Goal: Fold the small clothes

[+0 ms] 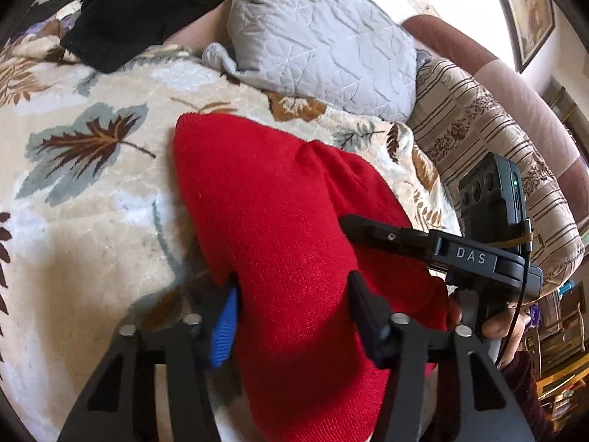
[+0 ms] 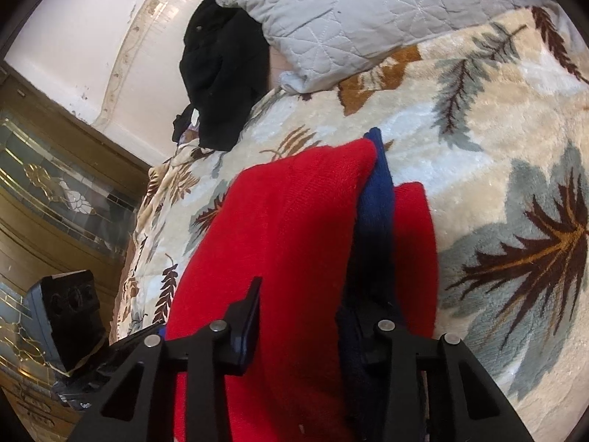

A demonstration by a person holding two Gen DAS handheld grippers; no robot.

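Note:
A small red knit garment (image 1: 265, 202) lies on a leaf-patterned blanket (image 1: 92, 191). My left gripper (image 1: 291, 313) has a thick fold of the red cloth between its fingers and is shut on it. The right gripper shows in the left wrist view (image 1: 423, 246), beside the cloth's right edge. In the right wrist view the red garment (image 2: 287, 228) has a dark blue part (image 2: 375, 199) along it. My right gripper (image 2: 313, 324) holds the red and blue cloth between its fingers.
A grey quilted pillow (image 1: 324, 40) and a black garment (image 1: 140, 3) lie at the far end of the bed. A striped cushion (image 1: 489, 169) is at the right. A wooden glass-door cabinet (image 2: 55, 199) stands at the bed's left.

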